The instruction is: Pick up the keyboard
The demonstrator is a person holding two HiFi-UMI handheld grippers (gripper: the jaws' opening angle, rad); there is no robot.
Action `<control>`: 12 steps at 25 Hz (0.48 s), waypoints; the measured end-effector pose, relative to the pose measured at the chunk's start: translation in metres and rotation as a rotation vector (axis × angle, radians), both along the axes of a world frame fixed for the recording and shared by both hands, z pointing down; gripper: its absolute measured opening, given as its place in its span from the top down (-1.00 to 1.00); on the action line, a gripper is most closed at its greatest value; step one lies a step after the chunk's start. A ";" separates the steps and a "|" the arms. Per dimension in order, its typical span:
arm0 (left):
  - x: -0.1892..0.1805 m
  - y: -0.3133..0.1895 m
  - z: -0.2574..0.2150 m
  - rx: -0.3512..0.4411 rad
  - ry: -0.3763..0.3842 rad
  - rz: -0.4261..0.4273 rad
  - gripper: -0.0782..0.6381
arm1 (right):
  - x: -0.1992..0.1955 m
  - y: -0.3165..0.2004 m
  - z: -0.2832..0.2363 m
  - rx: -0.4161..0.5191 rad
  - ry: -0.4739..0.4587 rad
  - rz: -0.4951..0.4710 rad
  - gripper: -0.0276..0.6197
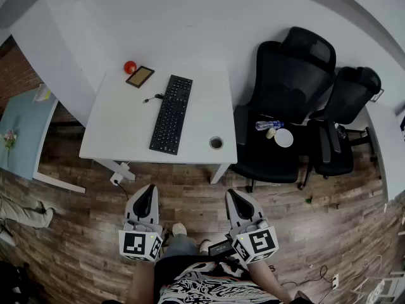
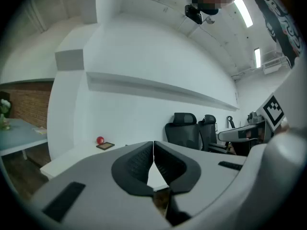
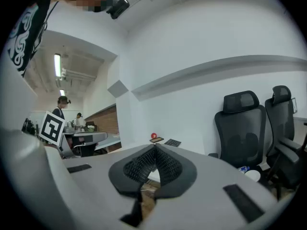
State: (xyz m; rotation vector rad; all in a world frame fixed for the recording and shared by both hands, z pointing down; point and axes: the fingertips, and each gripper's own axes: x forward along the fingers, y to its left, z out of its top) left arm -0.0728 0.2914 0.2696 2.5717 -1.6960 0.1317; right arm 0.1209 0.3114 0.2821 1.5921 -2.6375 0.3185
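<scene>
A black keyboard [image 1: 171,113] lies lengthwise on the white desk [image 1: 120,132], its cable at its far left end. Both grippers hang well short of the desk, over the wooden floor. My left gripper [image 1: 147,191] is shut, its pads meeting with nothing between them [image 2: 153,150]. My right gripper [image 1: 235,196] is also shut and empty [image 3: 154,152]. In the right gripper view the far end of the keyboard [image 3: 172,142] shows beyond the jaws. The keyboard is hidden behind the jaws in the left gripper view.
On the desk are a red ball [image 1: 130,66], a small framed tablet [image 1: 140,76] and a tape roll [image 1: 216,142]. Two black office chairs [image 1: 285,100] stand to the right, one carrying a bottle [image 1: 269,125] and a white dish [image 1: 284,138]. A light blue table [image 1: 22,132] stands at left.
</scene>
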 end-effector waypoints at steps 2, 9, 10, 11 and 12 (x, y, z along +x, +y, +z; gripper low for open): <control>0.005 0.014 -0.009 0.010 0.003 -0.006 0.73 | 0.004 0.014 -0.002 -0.028 -0.016 -0.002 0.83; 0.019 0.058 -0.026 0.031 -0.009 -0.011 0.73 | -0.007 0.058 -0.011 -0.031 -0.007 -0.045 0.82; 0.021 0.065 -0.026 0.029 -0.016 -0.011 0.73 | -0.008 0.062 -0.011 -0.032 -0.005 -0.049 0.82; 0.021 0.072 -0.026 0.030 -0.026 -0.008 0.73 | -0.009 0.067 -0.011 -0.035 -0.006 -0.051 0.82; 0.020 0.078 -0.027 0.034 -0.031 -0.004 0.73 | -0.011 0.071 -0.011 -0.036 -0.005 -0.054 0.82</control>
